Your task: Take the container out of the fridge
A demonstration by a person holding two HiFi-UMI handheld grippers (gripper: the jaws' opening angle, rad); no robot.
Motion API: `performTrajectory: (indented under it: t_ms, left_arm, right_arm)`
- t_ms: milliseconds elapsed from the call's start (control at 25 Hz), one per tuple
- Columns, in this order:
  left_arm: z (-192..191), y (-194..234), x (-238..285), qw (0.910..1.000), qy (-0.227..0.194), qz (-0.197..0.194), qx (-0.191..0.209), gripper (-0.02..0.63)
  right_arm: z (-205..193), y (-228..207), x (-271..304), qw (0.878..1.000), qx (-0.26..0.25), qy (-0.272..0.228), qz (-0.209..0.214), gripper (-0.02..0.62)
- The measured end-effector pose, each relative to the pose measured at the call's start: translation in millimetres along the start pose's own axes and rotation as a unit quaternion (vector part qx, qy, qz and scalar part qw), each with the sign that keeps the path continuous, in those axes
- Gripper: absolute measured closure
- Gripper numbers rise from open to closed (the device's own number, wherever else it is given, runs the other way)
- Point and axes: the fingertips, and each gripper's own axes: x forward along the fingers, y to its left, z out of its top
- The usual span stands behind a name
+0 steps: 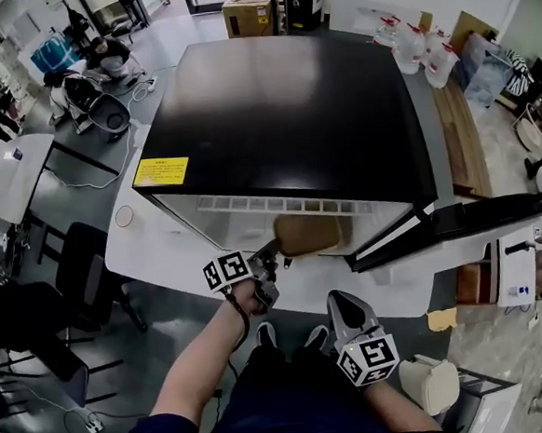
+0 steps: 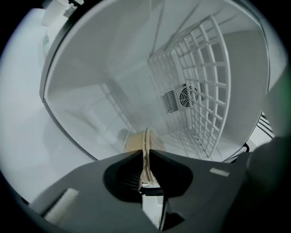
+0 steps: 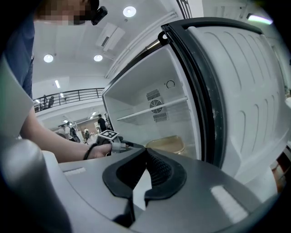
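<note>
A shallow tan container (image 1: 308, 233) sits at the front of the open fridge (image 1: 281, 107), its near edge at the opening. My left gripper (image 1: 276, 253) is shut on the container's rim. In the left gripper view the thin rim (image 2: 146, 142) stands edge-on between the left gripper's (image 2: 145, 157) pads. The right gripper view shows the container (image 3: 166, 144) low in the fridge, with the left gripper (image 3: 122, 145) on its left side. My right gripper (image 1: 338, 301) hangs below the opening, apart from the container. The right gripper (image 3: 146, 150) is shut with nothing in it.
The fridge door (image 1: 476, 215) stands open to the right, close to my right gripper. A wire rack (image 2: 200, 91) and a fan vent (image 2: 187, 95) line the inside. The fridge stands on a white table (image 1: 152, 253). A dark chair (image 1: 89, 272) is at the left.
</note>
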Motion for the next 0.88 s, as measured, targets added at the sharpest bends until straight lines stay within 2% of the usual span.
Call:
performTrajectory:
  t_ms: [440,880]
  left_arm:
    - [-17,13,-59,0.9998,-0.019,0.002,-0.007,0.555]
    - [-16,58,-116,0.9997,-0.004,0.018,-0.017,0.555]
  right_arm:
    - [-10,21,17,0.996,-0.015,0.024,0.079,0.589]
    - [-17,47,40,0.996,-0.014,0.042,0.082,0.589]
